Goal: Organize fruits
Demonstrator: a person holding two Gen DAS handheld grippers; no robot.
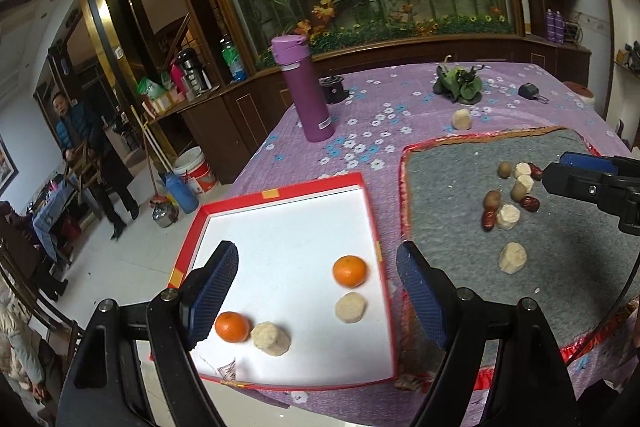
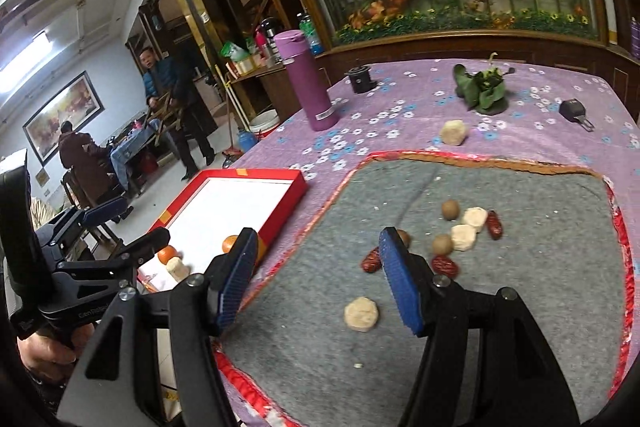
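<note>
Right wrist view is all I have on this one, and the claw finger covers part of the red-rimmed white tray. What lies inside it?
Observer: In the red-rimmed white tray, a round orange sits beside a pale peeled chunk, and a second orange beside a second pale chunk.
Operator: Is the left claw holding anything?
Observer: No. The left claw is wide open with nothing between its fingers.
Operator: I count three pale chunks on the grey felt mat.
Observer: There are four. The fourth pale chunk lies against a red date, hidden in your view.
</note>
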